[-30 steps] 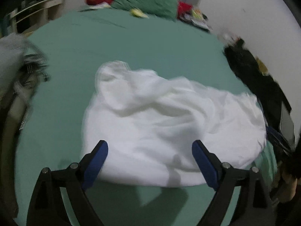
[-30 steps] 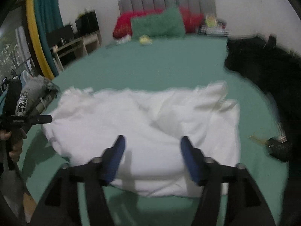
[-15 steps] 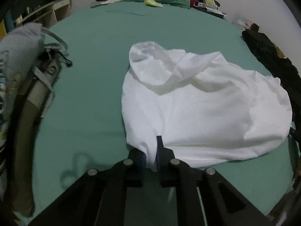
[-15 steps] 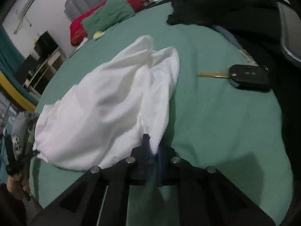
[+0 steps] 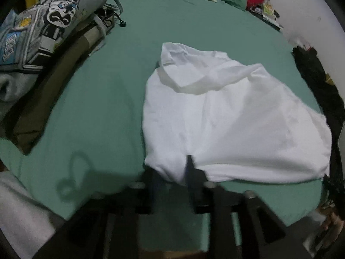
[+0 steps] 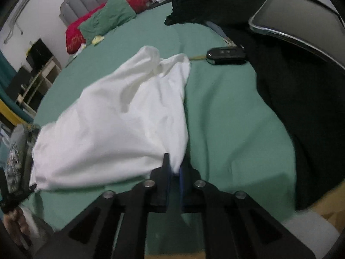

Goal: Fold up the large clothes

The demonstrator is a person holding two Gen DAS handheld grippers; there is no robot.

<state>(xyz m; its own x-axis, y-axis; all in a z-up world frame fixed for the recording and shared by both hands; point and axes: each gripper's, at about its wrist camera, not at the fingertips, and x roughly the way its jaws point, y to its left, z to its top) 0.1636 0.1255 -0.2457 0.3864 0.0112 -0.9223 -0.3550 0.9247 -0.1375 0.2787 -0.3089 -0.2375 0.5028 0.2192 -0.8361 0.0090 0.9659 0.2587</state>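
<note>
A white shirt lies spread on the green bed. My left gripper is shut on the shirt's near left corner, with cloth bunched between its jaws. My right gripper is shut on the shirt's near right corner. The shirt stretches between the two grippers along the bed's near edge. Its far end is folded over on itself.
A grey printed hoodie on a stack of clothes lies at the left. Black clothing, a car key and a tablet lie at the right. Green and red pillows are at the bed's far end.
Both grippers came down from open above the shirt and shut on its near corners. They have since pulled the near edge toward the bed's front edge.
</note>
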